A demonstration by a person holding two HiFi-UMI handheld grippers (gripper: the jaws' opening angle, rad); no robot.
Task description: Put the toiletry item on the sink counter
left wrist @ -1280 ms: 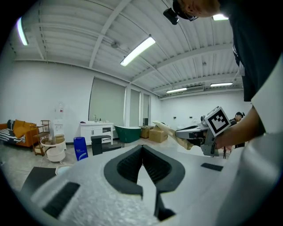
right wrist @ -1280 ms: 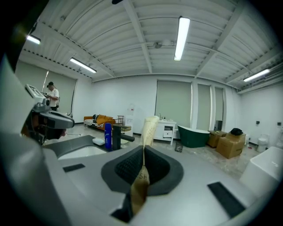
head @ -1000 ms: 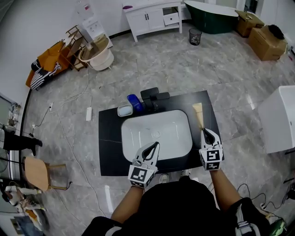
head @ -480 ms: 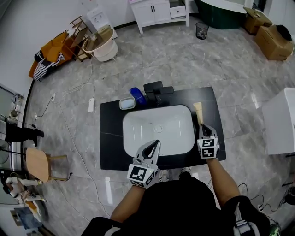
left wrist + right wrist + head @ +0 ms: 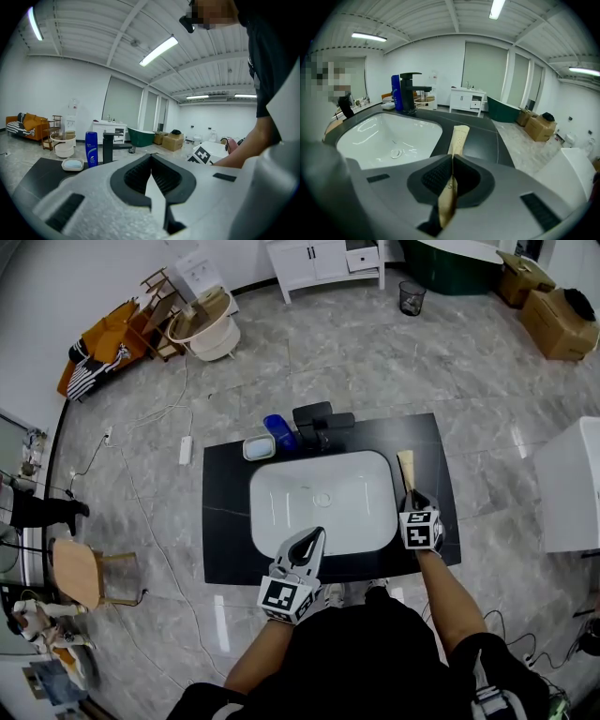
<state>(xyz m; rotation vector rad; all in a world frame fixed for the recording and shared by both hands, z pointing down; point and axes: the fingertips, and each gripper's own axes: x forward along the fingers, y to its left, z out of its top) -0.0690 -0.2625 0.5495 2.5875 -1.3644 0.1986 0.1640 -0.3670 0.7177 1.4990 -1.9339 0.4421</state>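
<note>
No wording can be read anywhere. The blue bottle (image 5: 91, 149) at the back of the tabletop (image 5: 222, 521) carries a white label, but its print is too small to make out. The tan packet (image 5: 458, 138) in the right hand-held gripper (image 5: 452, 158) bears faint dark print on its side, too blurred to spell out. The cubes (image 5: 421, 529) on both hand-held grippers show black-and-white square markers, which are patterns with no letters or numbers.
</note>
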